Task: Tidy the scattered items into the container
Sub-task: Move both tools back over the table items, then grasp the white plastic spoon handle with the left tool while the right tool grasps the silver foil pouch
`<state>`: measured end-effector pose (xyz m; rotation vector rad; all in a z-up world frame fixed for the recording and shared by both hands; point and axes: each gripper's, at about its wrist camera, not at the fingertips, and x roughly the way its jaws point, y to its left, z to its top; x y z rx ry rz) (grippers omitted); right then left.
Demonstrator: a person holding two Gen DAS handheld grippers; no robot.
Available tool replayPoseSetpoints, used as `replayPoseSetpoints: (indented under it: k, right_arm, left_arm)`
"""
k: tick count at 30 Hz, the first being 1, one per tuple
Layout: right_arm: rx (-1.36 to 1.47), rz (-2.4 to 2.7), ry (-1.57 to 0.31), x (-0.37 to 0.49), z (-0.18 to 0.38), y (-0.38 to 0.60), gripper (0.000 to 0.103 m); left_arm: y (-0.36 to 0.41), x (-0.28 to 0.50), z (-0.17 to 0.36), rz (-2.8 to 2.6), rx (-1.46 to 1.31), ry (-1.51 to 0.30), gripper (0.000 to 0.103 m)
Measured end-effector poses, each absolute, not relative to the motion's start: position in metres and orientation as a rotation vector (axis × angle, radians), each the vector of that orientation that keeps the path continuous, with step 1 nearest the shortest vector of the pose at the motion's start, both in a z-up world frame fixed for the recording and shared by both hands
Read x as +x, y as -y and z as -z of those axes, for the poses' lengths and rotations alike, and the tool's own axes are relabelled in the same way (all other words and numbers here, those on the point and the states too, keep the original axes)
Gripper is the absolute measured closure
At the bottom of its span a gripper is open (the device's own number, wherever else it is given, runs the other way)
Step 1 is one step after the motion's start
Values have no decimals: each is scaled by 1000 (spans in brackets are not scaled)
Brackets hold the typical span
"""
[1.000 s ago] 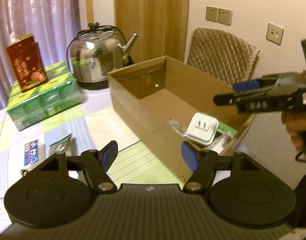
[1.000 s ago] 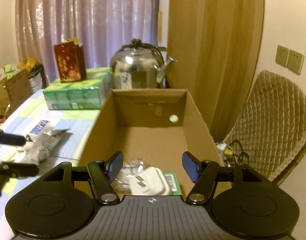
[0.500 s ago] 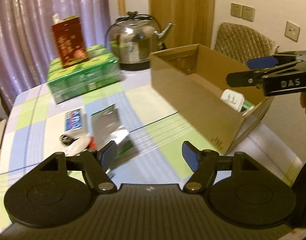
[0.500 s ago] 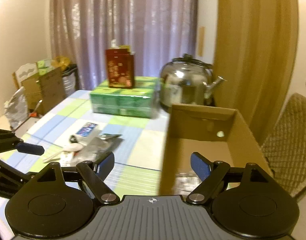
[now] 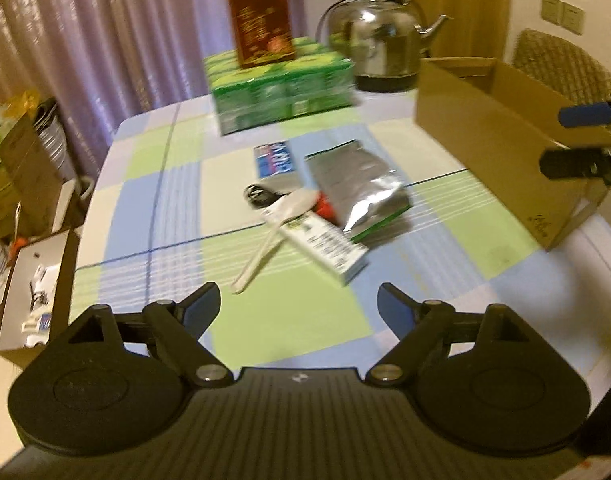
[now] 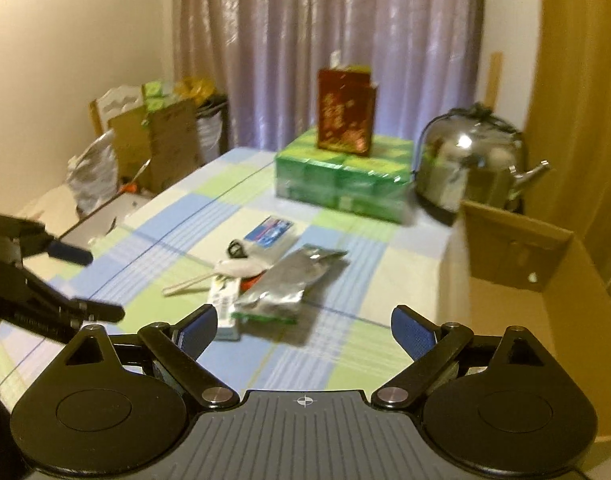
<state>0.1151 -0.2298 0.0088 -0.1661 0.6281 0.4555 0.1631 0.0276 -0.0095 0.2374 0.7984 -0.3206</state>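
Scattered items lie mid-table: a silver foil pouch [image 5: 357, 188] [image 6: 291, 282], a white spoon [image 5: 279, 224] [image 6: 225, 270], a long white box [image 5: 325, 242] [image 6: 225, 304], a blue packet [image 5: 274, 157] [image 6: 270, 231] and a small black object [image 5: 257, 195] [image 6: 236, 248]. The open cardboard box [image 5: 497, 136] [image 6: 537, 276] stands at the table's right edge. My left gripper [image 5: 299, 310] [image 6: 85, 284] hovers open in front of the items, nothing between its fingers. My right gripper [image 6: 304, 326] [image 5: 573, 136] is open too, empty, beside the box's near corner.
At the far side stand green wrapped cartons [image 5: 281, 88] [image 6: 341, 172] with a red box [image 5: 261, 20] [image 6: 345, 114] on top, and a steel kettle [image 5: 381, 48] [image 6: 473, 168]. A padded chair [image 5: 561, 64] is behind the box; boxes and clutter [image 5: 29, 240] sit left of the table.
Both grippers have swung left, away from the cardboard box and toward the items in the middle of the table. Both stayed open and empty.
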Motion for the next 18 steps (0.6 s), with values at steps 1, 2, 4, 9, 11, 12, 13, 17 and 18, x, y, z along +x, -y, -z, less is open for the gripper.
replayPoseSetpoints:
  k: [1, 2, 4, 9, 11, 12, 13, 17, 18]
  right_arm:
    - [-171, -460, -635, 117, -5, 226, 12]
    - [-173, -465, -642, 120, -2, 222, 12]
    - [-171, -471, -654, 124, 5, 217, 12]
    - [-176, -483, -688, 144, 22, 205, 11]
    - [-177, -485, -697, 152, 28, 202, 11]
    - [-177, -485, -700, 156, 30, 200, 11]
    - [-177, -486, -704, 160, 33, 199, 11]
    - [-178, -489, -718, 177, 45, 194, 12]
    - [-177, -489, -721, 180, 47, 193, 12]
  left_arm:
    - [-32, 166, 12, 315, 236, -802, 20]
    - [-34, 169, 14, 313, 236, -803, 20]
    - [-39, 176, 20, 316, 239, -809, 20]
    - [-45, 198, 35, 369, 279, -805, 21]
    - [-42, 208, 40, 400, 318, -795, 23]
    - [-41, 214, 44, 416, 337, -794, 25]
    - [-40, 221, 48, 430, 354, -795, 26]
    - [-32, 246, 65, 474, 418, -806, 36]
    - [-31, 251, 69, 480, 431, -804, 40]
